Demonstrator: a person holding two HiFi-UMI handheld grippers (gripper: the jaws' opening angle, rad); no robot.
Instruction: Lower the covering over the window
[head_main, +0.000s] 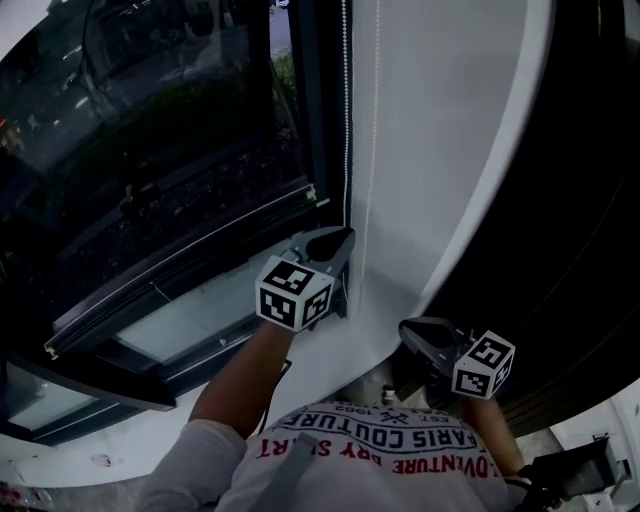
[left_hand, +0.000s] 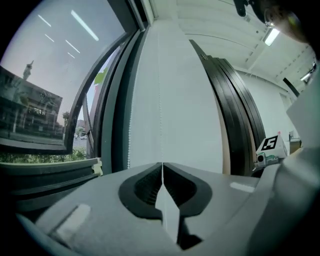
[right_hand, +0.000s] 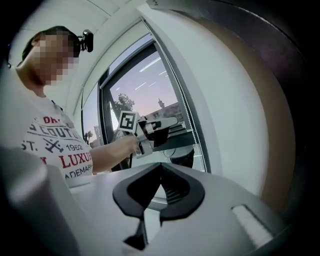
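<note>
A white bead chain (head_main: 347, 110) hangs down the dark window frame (head_main: 312, 120), next to a white wall panel (head_main: 440, 130). My left gripper (head_main: 338, 240) is held level just beside the chain's lower end, jaws shut with nothing between them. In the left gripper view the shut gripper (left_hand: 162, 167) faces the panel, with the chain (left_hand: 129, 140) to its left and a thin vertical line (left_hand: 160, 100) straight ahead. My right gripper (head_main: 420, 335) hangs lower and to the right, also shut and empty. The right gripper view shows its shut gripper (right_hand: 161, 167) and the left gripper (right_hand: 155, 129) by the chain (right_hand: 190, 125). No covering is in view.
The window pane (head_main: 150, 130) fills the left, with a sill (head_main: 190, 320) below it. A dark slatted panel (head_main: 570, 200) stands right of the white wall. The person's arm (head_main: 235, 375) and printed shirt (head_main: 390, 450) fill the bottom.
</note>
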